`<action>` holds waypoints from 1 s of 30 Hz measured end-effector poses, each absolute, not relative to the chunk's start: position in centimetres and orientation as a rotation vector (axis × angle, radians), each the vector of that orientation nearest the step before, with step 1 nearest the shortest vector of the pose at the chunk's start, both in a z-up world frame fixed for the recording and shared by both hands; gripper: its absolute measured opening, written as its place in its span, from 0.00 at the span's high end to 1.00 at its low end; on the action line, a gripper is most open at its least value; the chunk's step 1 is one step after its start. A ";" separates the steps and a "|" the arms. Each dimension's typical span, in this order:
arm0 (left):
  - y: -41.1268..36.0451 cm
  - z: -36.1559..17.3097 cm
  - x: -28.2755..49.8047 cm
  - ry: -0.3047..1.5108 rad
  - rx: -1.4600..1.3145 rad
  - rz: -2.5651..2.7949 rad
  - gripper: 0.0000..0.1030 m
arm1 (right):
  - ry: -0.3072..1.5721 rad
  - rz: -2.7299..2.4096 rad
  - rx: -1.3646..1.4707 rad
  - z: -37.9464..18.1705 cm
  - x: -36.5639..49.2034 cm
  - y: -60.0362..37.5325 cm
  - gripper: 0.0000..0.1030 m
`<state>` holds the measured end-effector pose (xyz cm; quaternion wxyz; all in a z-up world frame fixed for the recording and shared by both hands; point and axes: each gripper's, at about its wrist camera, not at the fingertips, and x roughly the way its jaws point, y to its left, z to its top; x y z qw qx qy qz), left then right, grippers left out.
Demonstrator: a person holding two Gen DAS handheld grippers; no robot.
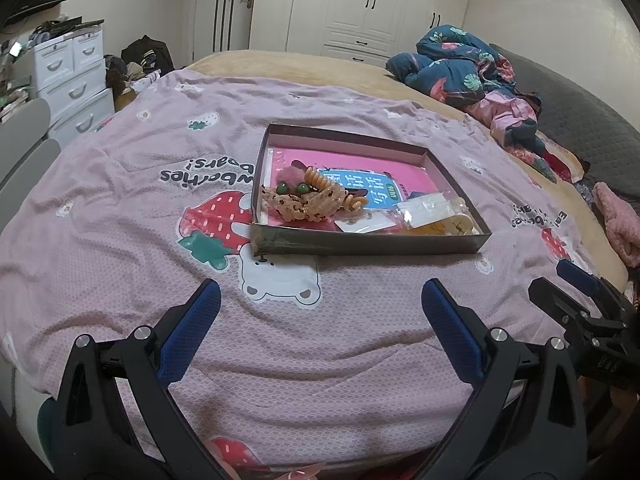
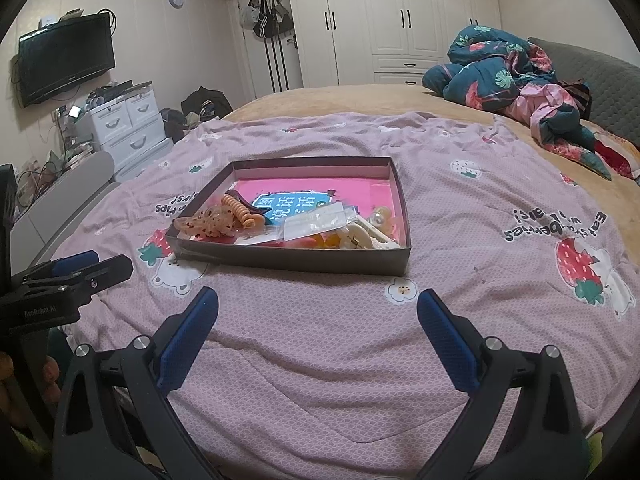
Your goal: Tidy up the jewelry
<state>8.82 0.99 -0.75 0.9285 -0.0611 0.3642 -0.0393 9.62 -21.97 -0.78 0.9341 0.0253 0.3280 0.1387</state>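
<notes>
A shallow dark cardboard box (image 1: 360, 242) (image 2: 288, 261) lies on the pink strawberry-print quilt (image 1: 120, 216) (image 2: 460, 220), lined with a pink booklet (image 1: 360, 162) (image 2: 320, 186). Inside it are an orange spiral hair tie (image 1: 320, 180) (image 2: 236, 208), a lacy orange scrunchie (image 1: 304, 204) (image 2: 208, 222), a fuzzy pink piece with two green beads (image 1: 292, 188), clear packets (image 1: 428, 208) (image 2: 316, 220) and a yellowish clip (image 1: 452, 226) (image 2: 356, 238). My left gripper (image 1: 320, 300) and my right gripper (image 2: 318, 306) both hover open over bare quilt in front of the box, holding nothing.
A crumpled dark floral duvet (image 1: 460, 68) (image 2: 504, 72) lies at the bed's far right. White plastic drawers (image 1: 72, 76) (image 2: 128, 124) stand left of the bed below a wall television (image 2: 66, 58). White wardrobes (image 2: 400, 20) line the back wall.
</notes>
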 end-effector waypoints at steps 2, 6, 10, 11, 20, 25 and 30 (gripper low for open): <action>1.0 -0.7 8.8 0.745 -0.123 -0.078 0.09 | 0.671 0.285 0.051 -0.7 9.7 -21.9 0.04; 1.0 -0.7 8.8 0.746 -0.122 -0.078 0.09 | 0.671 0.286 0.049 -0.7 9.6 -21.8 0.04; 1.0 -0.7 8.8 0.745 -0.123 -0.077 0.09 | 0.672 0.286 0.048 -0.7 9.6 -21.7 0.04; 1.0 -0.6 8.8 0.745 -0.123 -0.077 0.09 | 0.672 0.286 0.049 -0.7 9.6 -21.7 0.04; 1.1 -0.6 8.8 0.745 -0.121 -0.076 0.09 | 0.669 0.287 0.047 -0.7 9.6 -21.6 0.04; 1.1 -0.6 8.8 0.746 -0.120 -0.076 0.09 | 0.669 0.287 0.047 -0.7 9.6 -21.6 0.04; 1.3 -0.7 8.8 0.749 -0.117 -0.071 0.09 | 0.668 0.288 0.044 -0.6 9.6 -21.5 0.04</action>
